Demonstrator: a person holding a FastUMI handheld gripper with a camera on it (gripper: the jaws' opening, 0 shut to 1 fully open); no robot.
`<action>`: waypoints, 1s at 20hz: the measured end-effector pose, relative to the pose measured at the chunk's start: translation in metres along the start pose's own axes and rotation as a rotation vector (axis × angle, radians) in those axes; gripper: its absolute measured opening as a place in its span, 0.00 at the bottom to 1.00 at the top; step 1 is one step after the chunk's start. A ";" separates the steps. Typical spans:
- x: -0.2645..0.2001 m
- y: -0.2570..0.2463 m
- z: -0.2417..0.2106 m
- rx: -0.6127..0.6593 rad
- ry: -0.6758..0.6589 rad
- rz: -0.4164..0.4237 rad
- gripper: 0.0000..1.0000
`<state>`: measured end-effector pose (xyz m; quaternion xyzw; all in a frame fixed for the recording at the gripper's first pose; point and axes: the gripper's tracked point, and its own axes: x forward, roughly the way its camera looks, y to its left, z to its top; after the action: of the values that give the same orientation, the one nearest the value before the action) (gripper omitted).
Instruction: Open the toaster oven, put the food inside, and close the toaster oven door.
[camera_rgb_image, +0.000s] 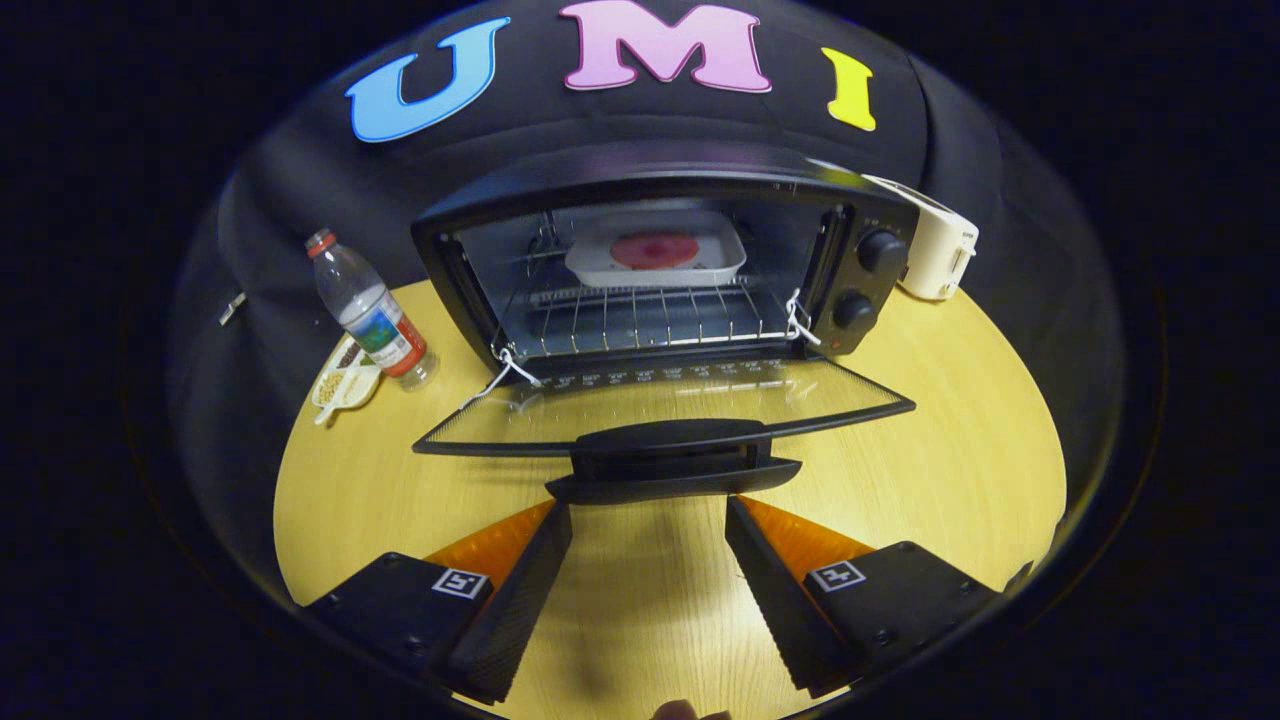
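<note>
Facing the toaster oven (660, 270) (knob markings unreadable), gripper (648, 520) spread apart

The black oven (660, 260) stands on the bench, its glass door (660, 405) folded down flat. The food (655, 250) is seen on a white tray (600, 265) on the rack inside.

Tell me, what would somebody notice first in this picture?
First the black oven in the middle of the yellow table, its glass door folded down flat. Inside, on the wire rack, sits a white dish with something red in it. The gripper is open, its fingers apart just short of the door's handle, and a water bottle stands left of the oven.
</note>
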<state>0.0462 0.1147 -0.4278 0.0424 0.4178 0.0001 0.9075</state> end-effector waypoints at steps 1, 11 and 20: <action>-0.003 0.001 0.013 -0.009 -0.030 0.004 1.00; -0.067 0.017 0.158 -0.046 -0.342 0.041 1.00; -0.179 -0.009 0.230 -0.060 -0.584 0.078 0.99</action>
<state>0.1037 0.0817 -0.1443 0.0296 0.1366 0.0350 0.9896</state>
